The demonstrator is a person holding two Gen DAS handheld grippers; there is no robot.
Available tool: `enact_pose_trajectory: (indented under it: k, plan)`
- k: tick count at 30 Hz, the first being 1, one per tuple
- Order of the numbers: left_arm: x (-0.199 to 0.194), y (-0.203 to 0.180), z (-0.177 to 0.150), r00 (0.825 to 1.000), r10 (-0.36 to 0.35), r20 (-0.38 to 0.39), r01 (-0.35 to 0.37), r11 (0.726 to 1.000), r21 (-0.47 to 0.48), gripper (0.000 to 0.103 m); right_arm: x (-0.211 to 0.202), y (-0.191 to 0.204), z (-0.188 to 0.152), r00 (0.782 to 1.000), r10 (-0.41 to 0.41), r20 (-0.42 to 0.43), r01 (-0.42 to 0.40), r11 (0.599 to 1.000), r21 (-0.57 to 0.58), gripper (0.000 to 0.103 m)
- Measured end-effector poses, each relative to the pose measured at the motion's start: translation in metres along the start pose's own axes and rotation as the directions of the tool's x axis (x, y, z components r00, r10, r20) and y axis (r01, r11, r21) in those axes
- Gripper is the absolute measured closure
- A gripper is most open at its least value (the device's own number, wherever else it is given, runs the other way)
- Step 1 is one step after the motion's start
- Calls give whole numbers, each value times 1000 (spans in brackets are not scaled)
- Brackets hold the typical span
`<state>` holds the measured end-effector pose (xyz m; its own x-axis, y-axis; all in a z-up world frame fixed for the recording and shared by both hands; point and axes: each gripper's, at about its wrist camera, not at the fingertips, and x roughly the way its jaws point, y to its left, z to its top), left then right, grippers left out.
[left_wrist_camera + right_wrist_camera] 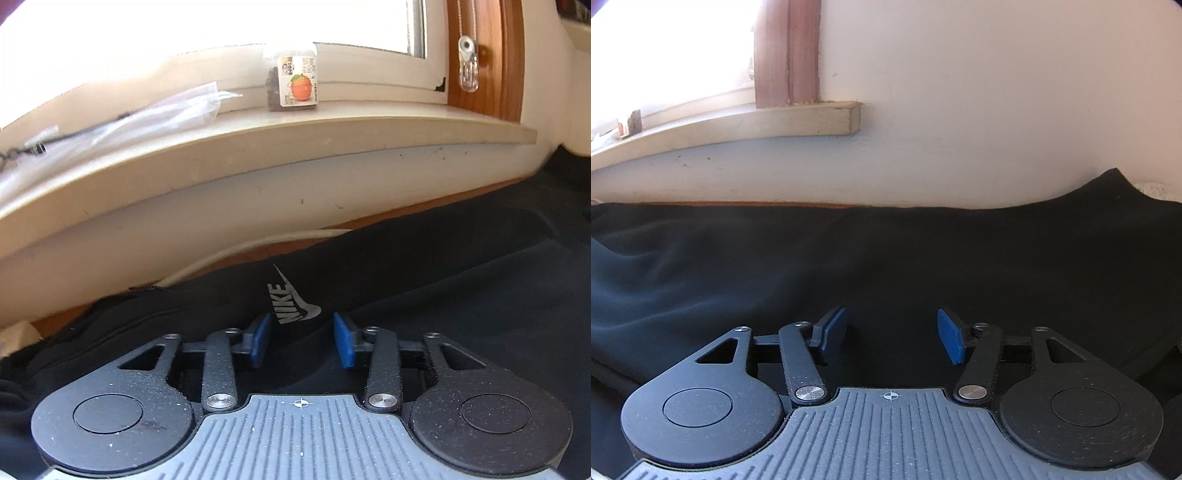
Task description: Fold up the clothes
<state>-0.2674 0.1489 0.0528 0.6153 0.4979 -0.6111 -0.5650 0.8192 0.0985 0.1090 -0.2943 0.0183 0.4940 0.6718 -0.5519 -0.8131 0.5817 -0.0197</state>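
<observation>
A black garment [443,277] lies spread over a wooden surface under a window; a grey Nike logo [291,302] shows on it. My left gripper [302,320] hovers low over the cloth just in front of that logo. Its blue pads [260,341] stand apart, and a soft fold of the fabric runs up between them without being pinched. In the right wrist view the same black garment [886,251] fills the lower half and reaches the wall. My right gripper [891,314] sits open just above it, with only flat dark cloth between the fingers.
A beige window sill [258,147] juts out above the garment, bearing a jar with an orange label [293,79] and a clear plastic bag [147,118]. A white cable [266,238] runs along the wooden surface's far edge [240,258]. The sill's end [849,118] meets a white wall [997,110].
</observation>
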Motion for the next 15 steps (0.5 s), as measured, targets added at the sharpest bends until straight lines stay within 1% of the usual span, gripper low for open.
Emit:
enact_pose_trajectory:
  k: [2,3,6,8,10,12,15]
  plan:
    - [-7,-8,1,999,38,14,-38,999,15,56,-10,-7,-2,999,-6,47,4,999,45,48]
    - [-15,-11,2,999,36,34,-37,999,16,57,-18,-13,-3,998,-5,66,0,998,70,48]
    - [-42,-21,7,995,2,96,-3,1000,11,57,-51,-36,-8,994,-28,105,18,995,96,49]
    - [-59,-30,14,992,-11,124,11,1000,-2,56,-75,-55,-14,991,-72,116,60,993,102,50]
    - [-74,-42,20,987,-51,151,53,999,-5,56,-102,-75,-23,984,-136,118,125,987,97,50]
    - [-84,-57,27,981,-100,169,101,995,6,55,-127,-98,-34,973,-198,121,183,975,125,50]
    - [-89,-90,32,966,-188,180,184,982,38,53,-154,-130,-55,960,-267,82,252,955,158,49]
